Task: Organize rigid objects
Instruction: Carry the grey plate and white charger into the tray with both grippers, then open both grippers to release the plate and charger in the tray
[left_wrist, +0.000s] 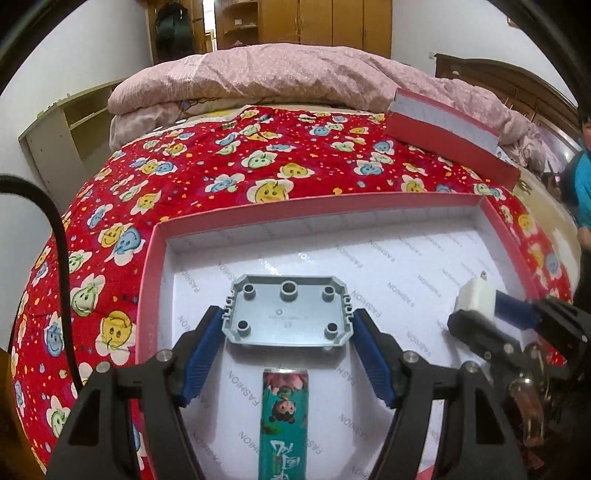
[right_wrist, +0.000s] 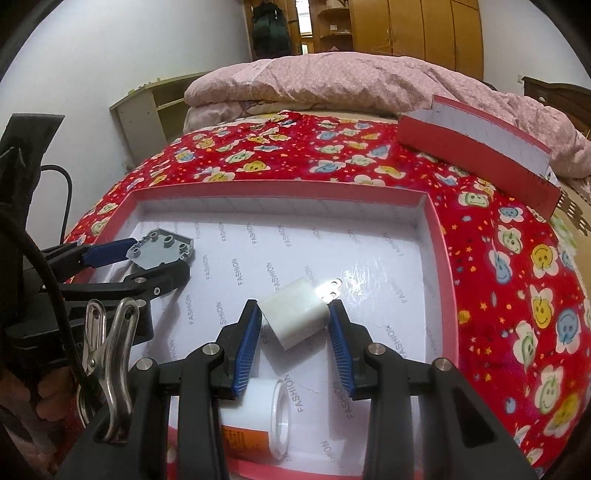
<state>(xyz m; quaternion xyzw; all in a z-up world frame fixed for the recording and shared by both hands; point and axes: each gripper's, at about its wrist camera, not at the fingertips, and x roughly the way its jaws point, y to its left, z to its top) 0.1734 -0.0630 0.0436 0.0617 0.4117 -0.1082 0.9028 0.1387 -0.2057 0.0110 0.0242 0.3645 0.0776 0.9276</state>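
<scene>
Both grippers hang low over the open pink box (left_wrist: 147, 280) on the red quilt (left_wrist: 207, 166). The left gripper (left_wrist: 290, 325) stands wide with its blue pads pressed on the two short ends of a gray plastic plate (left_wrist: 288, 314), holding it over the left part of the box floor. The right gripper (right_wrist: 295, 314) is narrower, clamped on a white plug adapter (right_wrist: 291, 317) whose metal prongs (right_wrist: 330, 288) point toward the far right. Already lying in the near part of the box are a green tube (left_wrist: 284, 421), just near of the plate, and a white bottle (right_wrist: 258, 417) on its side, just near of the adapter. The box lid (left_wrist: 447, 136) rests on the far right of the quilt.

The likely trouble: the plate is gripped only by its thin notched edges, so a small tilt could let it pivot out and drop on the tube. The adapter sits skewed between the pads; released from any height it may roll onto the bottle. The bed is soft, so a hard press could tip the box
</scene>
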